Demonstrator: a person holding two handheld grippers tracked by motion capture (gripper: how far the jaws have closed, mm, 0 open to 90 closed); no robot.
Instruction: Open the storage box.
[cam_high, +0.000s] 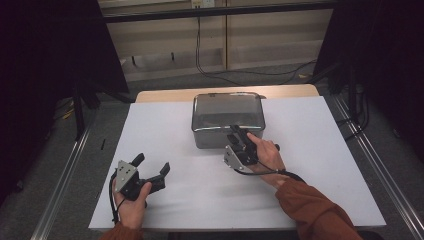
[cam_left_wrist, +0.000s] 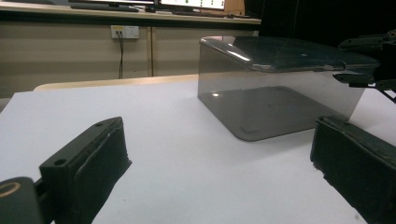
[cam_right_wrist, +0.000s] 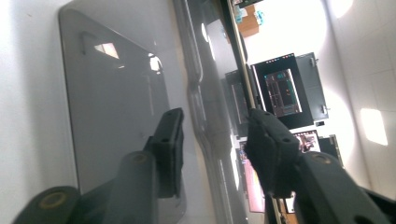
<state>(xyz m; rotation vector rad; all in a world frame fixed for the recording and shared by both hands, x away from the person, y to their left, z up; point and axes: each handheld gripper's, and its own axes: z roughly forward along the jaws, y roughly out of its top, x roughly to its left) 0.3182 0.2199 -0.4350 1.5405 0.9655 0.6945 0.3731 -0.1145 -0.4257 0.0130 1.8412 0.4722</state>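
A shiny steel box (cam_high: 227, 117) with a flat lid (cam_left_wrist: 289, 51) stands at the back middle of the white table top (cam_high: 310, 165). My right gripper (cam_high: 236, 131) is at the box's near side, turned on its side. In the right gripper view one jaw lies along the box's wall (cam_right_wrist: 116, 107) and the other over the lid, so my right gripper (cam_right_wrist: 215, 135) straddles the lid's rim with gaps showing on both sides. The left gripper view shows my right gripper (cam_left_wrist: 362, 60) above and below the lid's lip. My left gripper (cam_high: 152, 164) rests on the table at the front left, wide open and empty (cam_left_wrist: 219, 154).
The wooden table edge (cam_high: 165, 94) shows behind the white sheet. Metal rails (cam_high: 65, 180) run along both sides of the table on the floor. Cables (cam_high: 200, 60) hang by the back wall.
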